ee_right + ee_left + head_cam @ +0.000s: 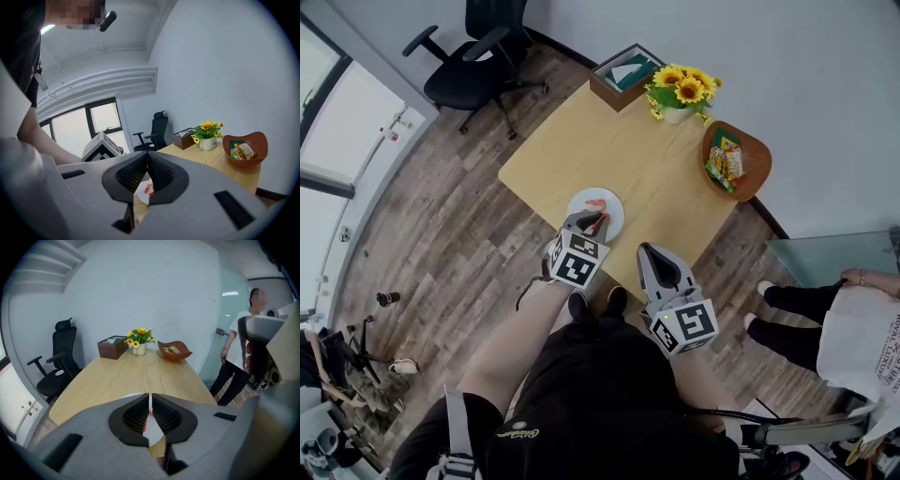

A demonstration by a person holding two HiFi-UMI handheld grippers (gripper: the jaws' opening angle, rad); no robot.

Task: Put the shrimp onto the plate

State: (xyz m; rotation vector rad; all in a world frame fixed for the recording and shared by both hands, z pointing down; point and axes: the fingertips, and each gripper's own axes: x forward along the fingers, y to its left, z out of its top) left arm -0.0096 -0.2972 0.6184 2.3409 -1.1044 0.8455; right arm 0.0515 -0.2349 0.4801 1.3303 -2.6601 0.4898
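Note:
A small white plate (613, 208) lies near the front edge of the wooden table (647, 159). An orange shrimp (595, 203) rests on it. My left gripper (598, 222) hovers over the plate's near side with its jaws shut to a thin slit (150, 397). Through that slit the plate (153, 428) and an orange sliver of the shrimp (149, 415) show below. My right gripper (645, 249) is held off the table's front edge, shut on nothing (147, 154). Past its jaws the plate (142, 194) and the shrimp (148, 188) appear.
At the table's far end stand a brown tissue box (623, 75), a pot of sunflowers (682, 91) and a wooden bowl of snacks (736, 159). A black office chair (473, 56) sits at the back left. A person (825, 319) stands at the right by a glass panel.

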